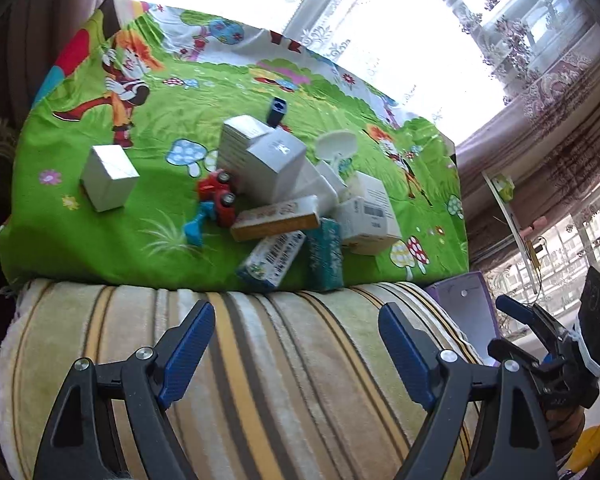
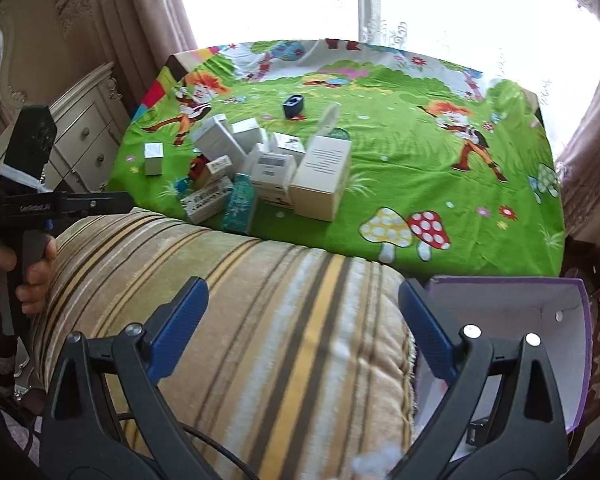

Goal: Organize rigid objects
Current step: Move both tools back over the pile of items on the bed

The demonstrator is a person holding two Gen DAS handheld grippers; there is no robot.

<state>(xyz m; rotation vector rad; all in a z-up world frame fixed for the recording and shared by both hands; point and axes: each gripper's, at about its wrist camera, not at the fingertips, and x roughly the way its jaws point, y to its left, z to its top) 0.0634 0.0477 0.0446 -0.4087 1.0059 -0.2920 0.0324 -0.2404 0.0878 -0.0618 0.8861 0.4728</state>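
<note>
Pile of boxes [image 1: 300, 192] w/ a red toy car [image 1: 218, 198] sits on the green cartoon sheet [image 1: 100, 240], just past the striped blanket [image 1: 260, 360]. It lies ahead of both claws, well apart from each. Left claw [image 1: 296, 344] is spread, nothing btwn its pads; right claw [image 2: 304, 328] likewise spread & empty. Neither looks clearly nearer. Purple-rimmed box [image 2: 540, 320] sits open by the right claw, prob. the bin.

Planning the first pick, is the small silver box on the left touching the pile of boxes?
Apart. The left wrist view shows bare green cloth between the silver box and the pile.
</note>
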